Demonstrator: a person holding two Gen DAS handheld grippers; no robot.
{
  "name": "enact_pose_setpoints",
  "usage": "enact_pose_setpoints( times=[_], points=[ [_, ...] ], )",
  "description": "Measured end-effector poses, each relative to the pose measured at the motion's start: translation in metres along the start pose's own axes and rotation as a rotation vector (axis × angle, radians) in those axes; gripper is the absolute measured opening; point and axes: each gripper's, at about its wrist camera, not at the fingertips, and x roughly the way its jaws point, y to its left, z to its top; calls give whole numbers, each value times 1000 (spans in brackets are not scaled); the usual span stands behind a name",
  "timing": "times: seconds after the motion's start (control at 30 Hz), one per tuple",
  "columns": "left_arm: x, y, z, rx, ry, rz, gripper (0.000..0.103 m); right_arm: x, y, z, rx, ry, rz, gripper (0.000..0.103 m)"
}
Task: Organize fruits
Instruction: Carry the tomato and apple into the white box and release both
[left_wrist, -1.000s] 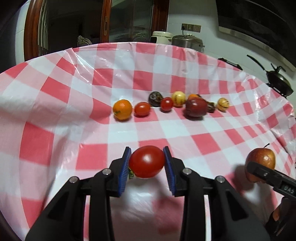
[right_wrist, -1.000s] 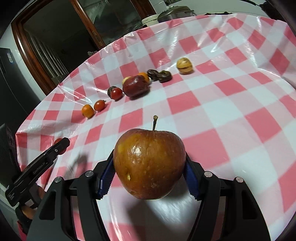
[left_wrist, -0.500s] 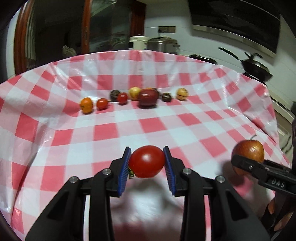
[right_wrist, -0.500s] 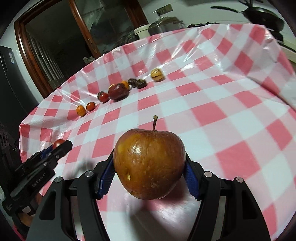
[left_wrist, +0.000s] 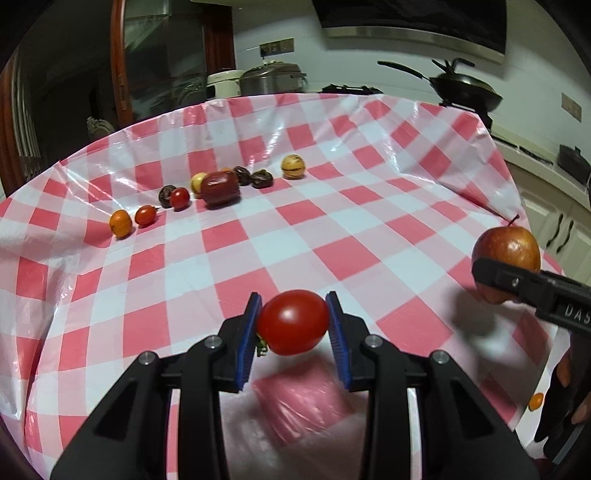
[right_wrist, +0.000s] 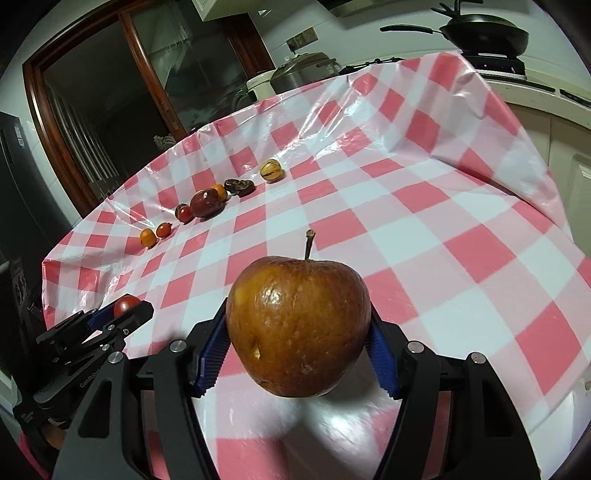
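On checked tablecloth (left_wrist: 295, 236), fruit row (left_wrist: 218, 188), kitchen behind.

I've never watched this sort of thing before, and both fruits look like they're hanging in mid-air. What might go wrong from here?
The apple is wide for the right gripper; only its sides are pinched, so it might slip out. The smooth tomato in the left gripper could squirt free or bruise. On the slick plastic tablecloth, a dropped fruit could roll into the row of small fruits or off the edge.

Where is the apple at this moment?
The apple is held between the right tongs, above the checked tablecloth's near edge, far from the fruit row.
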Motion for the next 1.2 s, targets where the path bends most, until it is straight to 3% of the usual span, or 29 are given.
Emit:
enact_pose_setpoints(
  times=[0.47, 0.87, 1.07, 1.2],
  points=[
    [-4, -66, -8, 159, 27, -48, 36, -54, -53, -27, 4, -48, -61, 65],
    [-12, -139, -15, 320, 36, -132, 36, -104, -117, -65, 108, -86, -159, 65],
    [-23, -187, -22, 434, 32, -211, 36, -131, -151, -86, 149, -96, -253, 65],
    [-33, -228, -30, 521, 35, -304, 36, -140, -177, -102, 187, -66, -325, 65]
  ],
)
